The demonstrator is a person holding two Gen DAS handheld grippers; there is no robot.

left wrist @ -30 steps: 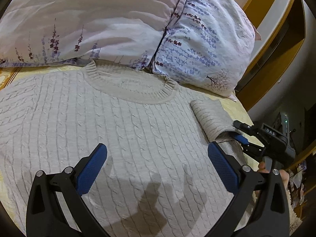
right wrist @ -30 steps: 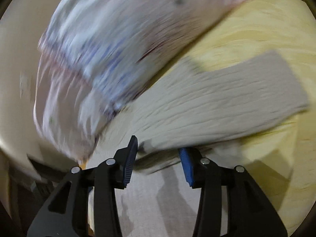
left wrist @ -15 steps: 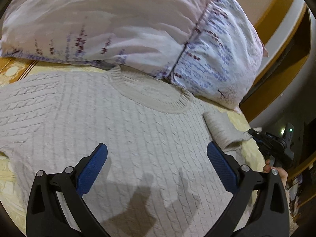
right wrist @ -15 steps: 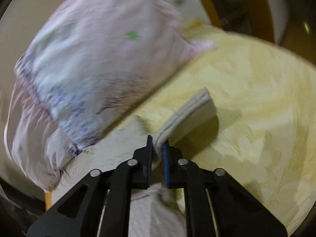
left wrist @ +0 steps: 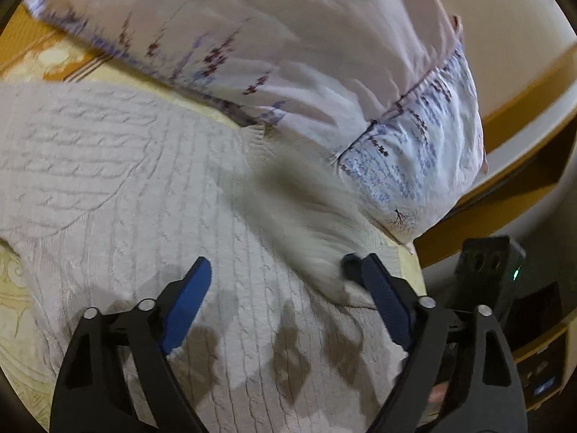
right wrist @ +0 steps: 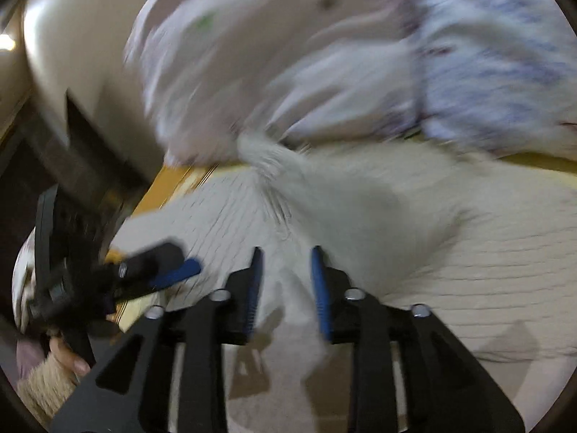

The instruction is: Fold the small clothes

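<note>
A cream cable-knit sweater (left wrist: 126,187) lies flat on the bed, its neck toward the pillows. One sleeve (left wrist: 306,223) is thrown across the sweater's chest, blurred by motion. In the right wrist view that sleeve (right wrist: 324,198) runs down between the fingers of my right gripper (right wrist: 286,283), whose jaws are opening; the pads stand apart from the knit. My left gripper (left wrist: 285,288) hovers over the sweater body with its jaws wide and closing, nothing pinched between them. One of its blue pads (right wrist: 180,270) shows at the left of the right wrist view.
Two floral pillows (left wrist: 288,54) lie along the head of the bed, touching the sweater's collar. Yellow patterned bedding (left wrist: 14,288) shows at the left edge. A wooden bed frame (left wrist: 523,72) and the bed's edge are at the right. A person's hand (right wrist: 65,357) holds the left gripper.
My right gripper swung the sleeve end from beside the bed's edge over onto the sweater's chest, then parted its jaws. My left gripper shifted sideways, rolled, and narrowed slightly.
</note>
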